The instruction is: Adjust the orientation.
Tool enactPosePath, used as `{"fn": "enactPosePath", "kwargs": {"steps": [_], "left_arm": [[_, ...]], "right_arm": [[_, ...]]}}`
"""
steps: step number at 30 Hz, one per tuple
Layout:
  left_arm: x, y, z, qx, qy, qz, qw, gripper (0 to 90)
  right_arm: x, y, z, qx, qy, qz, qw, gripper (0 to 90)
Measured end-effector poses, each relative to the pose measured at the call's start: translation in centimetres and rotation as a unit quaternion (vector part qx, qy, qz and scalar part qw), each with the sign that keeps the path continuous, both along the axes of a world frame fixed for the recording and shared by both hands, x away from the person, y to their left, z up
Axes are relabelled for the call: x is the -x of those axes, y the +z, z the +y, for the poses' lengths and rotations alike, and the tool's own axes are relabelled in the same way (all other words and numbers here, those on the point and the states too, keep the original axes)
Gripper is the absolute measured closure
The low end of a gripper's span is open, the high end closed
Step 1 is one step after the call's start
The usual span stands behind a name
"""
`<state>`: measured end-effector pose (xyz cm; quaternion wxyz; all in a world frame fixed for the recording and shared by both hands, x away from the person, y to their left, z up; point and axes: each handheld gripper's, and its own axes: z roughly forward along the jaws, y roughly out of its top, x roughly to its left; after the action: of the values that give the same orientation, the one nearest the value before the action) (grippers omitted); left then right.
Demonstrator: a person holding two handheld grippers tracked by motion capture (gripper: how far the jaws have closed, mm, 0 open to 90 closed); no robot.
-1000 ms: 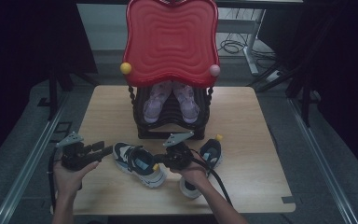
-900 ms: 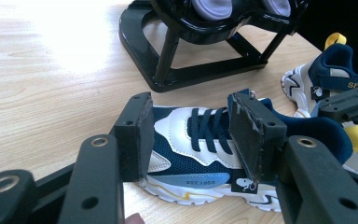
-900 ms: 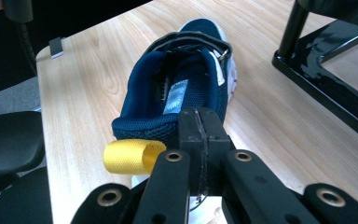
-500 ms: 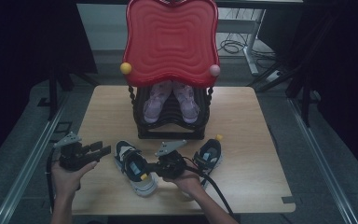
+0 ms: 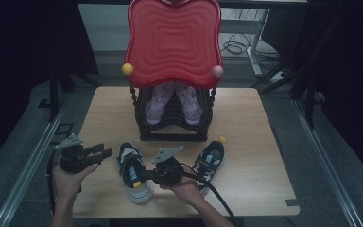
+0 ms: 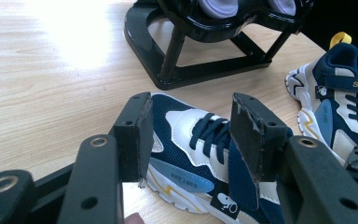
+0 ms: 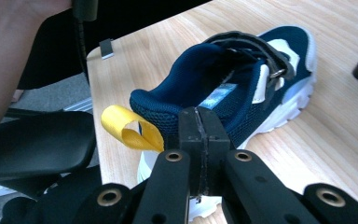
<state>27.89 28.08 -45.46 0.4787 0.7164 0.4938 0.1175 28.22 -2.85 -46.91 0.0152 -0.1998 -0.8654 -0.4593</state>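
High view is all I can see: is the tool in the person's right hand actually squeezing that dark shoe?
Observer: The right gripper has its fingers pressed flat together at the heel of the navy shoe, beside a yellow loop. I cannot tell whether any fabric is pinched.
Operator: And the tool in the other hand?
Observer: The left gripper has its fingers spread with nothing between them. The navy shoe lies beyond them on the table.
Operator: Is there any writing on the shoes?
Observer: The second shoe has a strap lettered SNOO, cut off at the picture's edge.
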Motion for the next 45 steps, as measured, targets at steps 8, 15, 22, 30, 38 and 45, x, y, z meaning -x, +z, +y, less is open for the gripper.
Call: {"fn": "enactPosePath", "kwargs": {"steps": [8, 15, 22, 30, 38, 45], "left_arm": [[0.0, 0.0, 0.1, 0.001, 0.001, -0.002, 1.0000, 49.3], [0.1, 0.0, 0.3, 0.000, 0.002, -0.002, 1.0000, 49.2], [0.1, 0.0, 0.3, 0.001, 0.003, -0.002, 1.0000, 49.3], [0.1, 0.0, 0.5, 0.001, 0.004, -0.002, 1.0000, 49.3], [0.2, 0.1, 0.7, 0.003, 0.006, -0.004, 1.0000, 49.3], [0.3, 0.1, 0.9, 0.005, 0.008, -0.005, 0.9999, 49.2]], "right_arm": [[0.2, -0.6, 0.9, 0.002, 0.011, 0.005, 0.9999, 89.2], [-0.3, -1.0, 1.0, 0.011, 0.000, 0.011, 0.9999, 89.1], [-0.1, -1.3, 1.7, 0.003, 0.008, 0.014, 0.9999, 89.1], [0.1, -1.6, 2.5, -0.006, 0.017, 0.019, 0.9997, 89.1], [0.2, -1.7, 3.3, -0.014, 0.026, 0.025, 0.9992, 89.1], [0.4, -1.9, 4.5, -0.019, 0.036, 0.030, 0.9987, 89.2]]}}
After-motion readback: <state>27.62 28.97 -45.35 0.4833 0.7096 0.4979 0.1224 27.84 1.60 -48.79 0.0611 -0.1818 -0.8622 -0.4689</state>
